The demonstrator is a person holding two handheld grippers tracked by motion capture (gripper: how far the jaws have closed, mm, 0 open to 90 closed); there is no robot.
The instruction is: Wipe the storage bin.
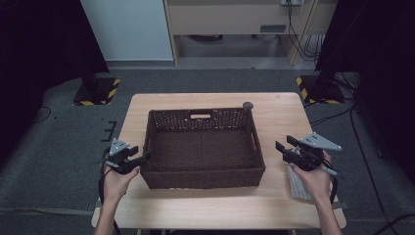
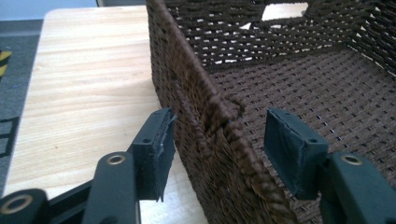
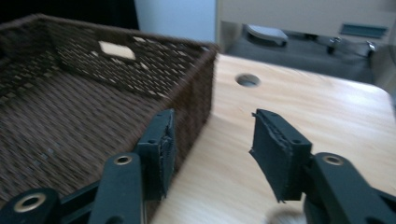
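Note:
A dark brown wicker basket (image 1: 203, 178) stands in the middle of the wooden table (image 1: 210, 205), with nothing inside it. My left gripper (image 1: 142, 155) is at the basket's left wall. In the left gripper view that gripper (image 2: 217, 135) straddles the wall's rim (image 2: 210, 140); one pad is close against the outside, the other stands off inside, so it is open. My right gripper (image 1: 283, 143) hovers above the table to the right of the basket. In the right gripper view it (image 3: 212, 135) is open with nothing between its fingers, beside the basket's right wall (image 3: 196, 88).
A round cable hole (image 1: 248, 105) sits in the table behind the basket's far right corner. A grey mesh-like piece (image 1: 297, 185) lies under my right hand near the table's right edge. Posts with yellow-black striped bases (image 1: 98, 93) stand on the floor beyond the table.

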